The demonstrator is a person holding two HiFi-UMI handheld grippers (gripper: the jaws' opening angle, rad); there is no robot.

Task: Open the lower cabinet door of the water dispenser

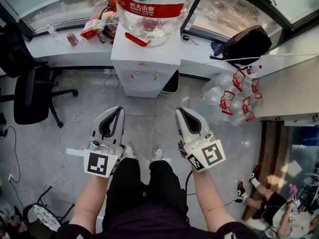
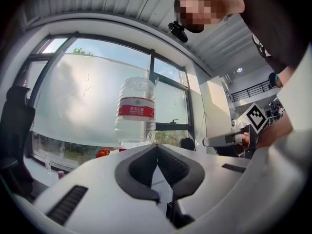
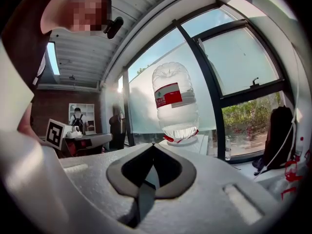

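A person stands on the grey floor (image 1: 149, 116) facing a white water dispenser (image 1: 145, 63) at 12 o'clock in the head view, well apart from both tools. The left hand-held gripper (image 1: 118, 111) and the right hand-held gripper (image 1: 180, 111) are held level side by side, each with its jaws pressed together and nothing between them.

The dispenser stands upright against the window ledge, its long axis vertical. An inverted water bottle (image 1: 154, 6) sits on top, and its front face is turned toward the person, at 6 o'clock. From this steep angle the lower cabinet door is too foreshortened to make out, and neither its handle nor its hinge side can be told. No door leaf shows swung outward, so the opening appears not yet begun.

The approach looks best done by bringing one gripper low to the front panel and finding the door's free edge. A gentle pull along the hinge arc should then keep the top-heavy unit from rocking.
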